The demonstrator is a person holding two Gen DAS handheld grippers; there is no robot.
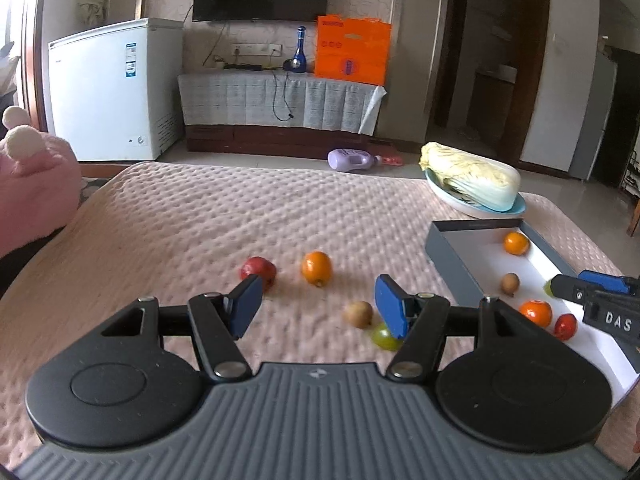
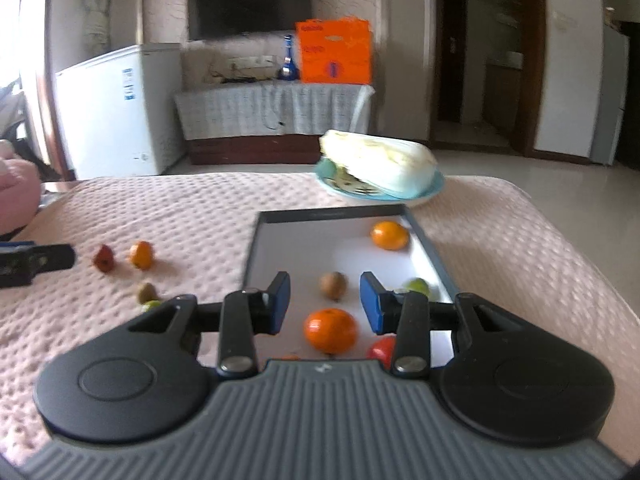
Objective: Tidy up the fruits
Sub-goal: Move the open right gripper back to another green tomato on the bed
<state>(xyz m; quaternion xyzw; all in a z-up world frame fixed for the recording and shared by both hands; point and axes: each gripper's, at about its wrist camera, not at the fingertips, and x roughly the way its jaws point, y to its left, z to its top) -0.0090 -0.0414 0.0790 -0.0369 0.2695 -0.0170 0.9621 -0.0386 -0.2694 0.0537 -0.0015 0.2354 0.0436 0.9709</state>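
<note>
A grey box with a white floor [image 2: 288, 248] lies on the pink quilt [image 1: 200, 216]. In it are two oranges [image 2: 330, 330] [image 2: 389, 235], a brown fruit [image 2: 333, 285], a green fruit [image 2: 417, 286] and a red fruit [image 2: 382, 350]. Loose on the quilt are a red fruit [image 1: 259, 270], an orange [image 1: 317, 268], a brown fruit [image 1: 359, 313] and a green fruit [image 1: 384, 338]. My left gripper [image 1: 318, 304] is open and empty above the loose fruit. My right gripper [image 2: 325, 302] is open and empty above the box; it also shows in the left wrist view [image 1: 584, 286].
A blue plate [image 1: 468, 204] with a napa cabbage [image 1: 472, 178] stands behind the box. A pink plush [image 1: 32, 188] lies at the quilt's left edge. Beyond the bed are a white freezer [image 1: 116, 92], a covered cabinet [image 1: 280, 100] and a purple bottle [image 1: 352, 159] on the floor.
</note>
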